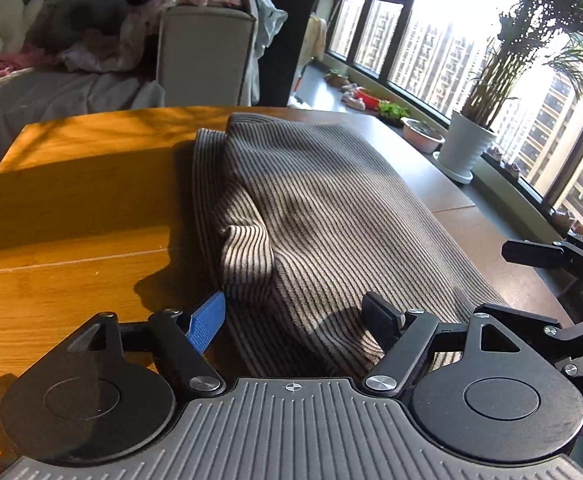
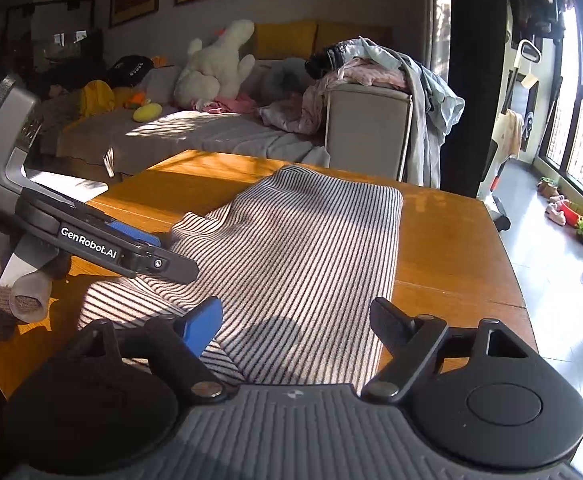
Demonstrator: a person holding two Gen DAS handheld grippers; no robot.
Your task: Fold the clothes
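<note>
A grey-and-white striped garment [image 1: 331, 200] lies folded into a long band on the wooden table [image 1: 71, 208]. My left gripper [image 1: 293, 322] stands open over its near end, the blue pad [image 1: 207, 326] at the cloth's left edge and the black finger [image 1: 379, 320] resting on the fabric. In the right wrist view the striped garment [image 2: 311, 240] runs away from me. My right gripper [image 2: 297, 322] is open above its near edge, and no cloth is pinched. The left gripper [image 2: 167, 252] shows at the left, low over the cloth's left side. The right gripper [image 1: 539, 284] shows at the right edge of the left wrist view.
Beyond the table stands a sofa [image 2: 211, 136] with a white plush toy [image 2: 215, 68] and a heap of clothes [image 2: 371, 68] on its arm. A potted plant [image 1: 467, 148] and bowls sit on the window ledge to the right. Bare tabletop [image 2: 451, 240] lies on both sides of the garment.
</note>
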